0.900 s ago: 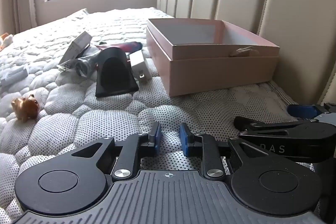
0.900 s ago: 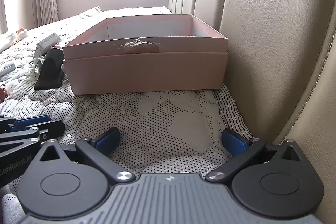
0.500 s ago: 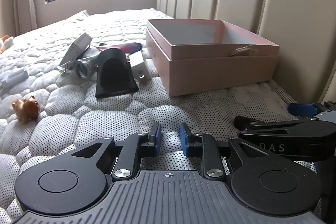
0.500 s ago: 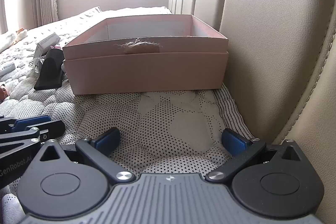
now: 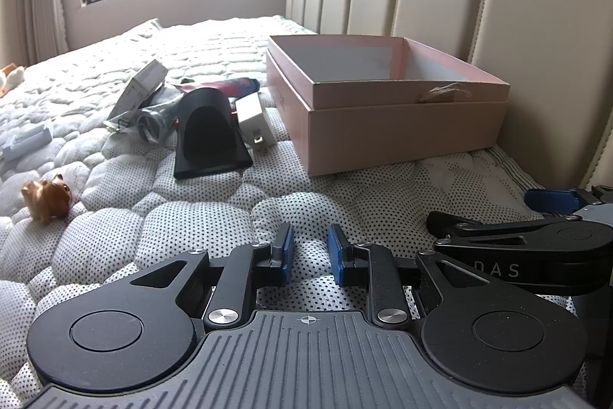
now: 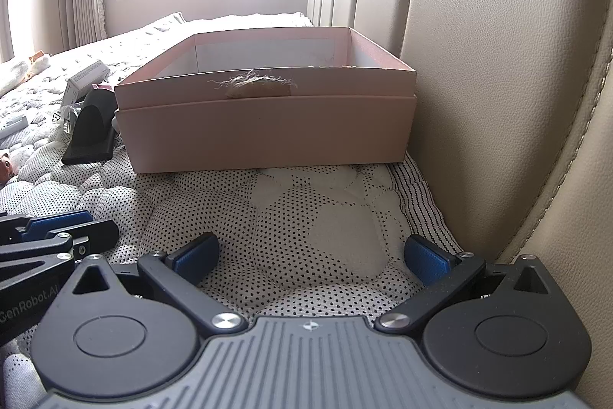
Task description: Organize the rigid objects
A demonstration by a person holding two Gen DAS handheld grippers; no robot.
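an open pink cardboard box (image 5: 406,125) is sitting on the quilted mattress (image 5: 214,221) at its headboard edge, against the padded headboard (image 6: 479,64). just beside the box's far-from-headboard side, a black curved stand (image 5: 208,137), a white charger (image 5: 256,123) and a white carton (image 5: 140,91) are lying in a cluster. a small brown animal figurine (image 5: 48,198) is standing well apart. the left gripper (image 5: 309,253) is hovering with fingers narrowly parted, gripping nothing. the right gripper (image 6: 310,257) is resting spread wide, empty.
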